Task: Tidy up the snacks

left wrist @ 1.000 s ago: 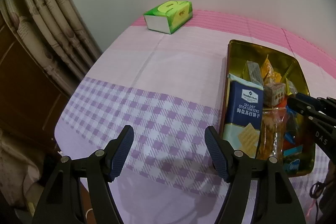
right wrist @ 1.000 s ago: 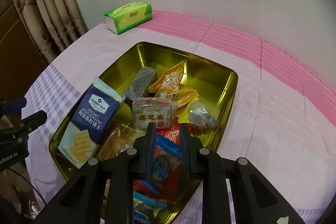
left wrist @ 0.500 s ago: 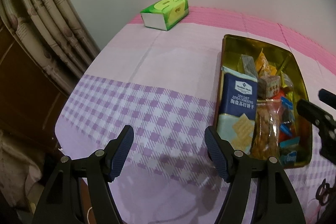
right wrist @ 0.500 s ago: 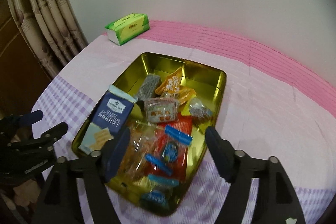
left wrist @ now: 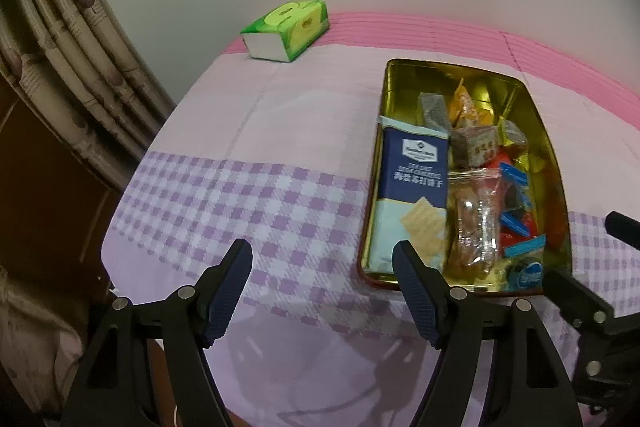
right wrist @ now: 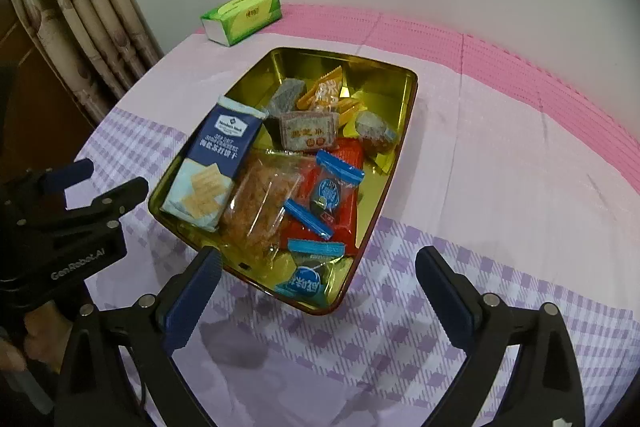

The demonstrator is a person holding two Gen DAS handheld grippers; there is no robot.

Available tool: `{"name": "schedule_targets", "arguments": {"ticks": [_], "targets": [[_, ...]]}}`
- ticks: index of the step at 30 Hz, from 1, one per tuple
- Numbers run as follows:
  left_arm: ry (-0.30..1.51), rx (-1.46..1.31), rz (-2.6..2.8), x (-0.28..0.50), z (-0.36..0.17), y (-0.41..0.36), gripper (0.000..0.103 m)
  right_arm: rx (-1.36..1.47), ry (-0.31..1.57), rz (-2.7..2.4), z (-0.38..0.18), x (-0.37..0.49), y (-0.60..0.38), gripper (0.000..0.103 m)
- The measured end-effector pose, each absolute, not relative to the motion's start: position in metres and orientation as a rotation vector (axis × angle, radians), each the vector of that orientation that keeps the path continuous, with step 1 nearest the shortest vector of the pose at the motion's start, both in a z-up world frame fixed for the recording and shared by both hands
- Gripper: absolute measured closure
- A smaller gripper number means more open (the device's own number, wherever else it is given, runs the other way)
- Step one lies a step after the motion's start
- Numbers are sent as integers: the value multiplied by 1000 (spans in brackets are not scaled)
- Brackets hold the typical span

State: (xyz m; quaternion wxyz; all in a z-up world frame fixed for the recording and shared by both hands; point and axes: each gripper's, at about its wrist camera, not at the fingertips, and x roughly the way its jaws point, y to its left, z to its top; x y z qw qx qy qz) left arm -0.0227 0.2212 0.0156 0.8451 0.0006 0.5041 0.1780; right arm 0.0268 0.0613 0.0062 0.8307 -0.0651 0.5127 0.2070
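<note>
A gold tin tray point(right wrist: 404, 99) point(left wrist: 548, 147) on the pink and purple cloth holds several snacks. Among them are a navy cracker pack point(right wrist: 218, 155) point(left wrist: 412, 187), a clear bag of orange snacks point(right wrist: 260, 203) point(left wrist: 472, 223), a red packet point(right wrist: 344, 187) and blue-ended candies point(right wrist: 326, 187). My right gripper point(right wrist: 318, 287) hovers over the tray's near edge, its jaws opening wide with nothing between the pads. My left gripper point(left wrist: 322, 283) stands open over the checked cloth to the left of the tray, holding nothing.
A green tissue box point(left wrist: 286, 29) point(right wrist: 242, 17) lies at the far end of the table by the wall. Curtains point(left wrist: 68, 67) and dark wooden furniture stand to the left. The table's near edge runs just under both grippers.
My right gripper was shut on a blue-ended candy over the tray; it has let go, opened wide and drawn back and up. The left gripper pulled back slightly, staying open.
</note>
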Motion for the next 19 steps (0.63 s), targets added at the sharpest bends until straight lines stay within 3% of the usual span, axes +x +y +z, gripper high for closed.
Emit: {"name": "schedule_targets", "arguments": {"ticks": [19], "targets": [[1059,-6,349,-24,17,212,30,-124,1106,433,3,20,56,6]]}}
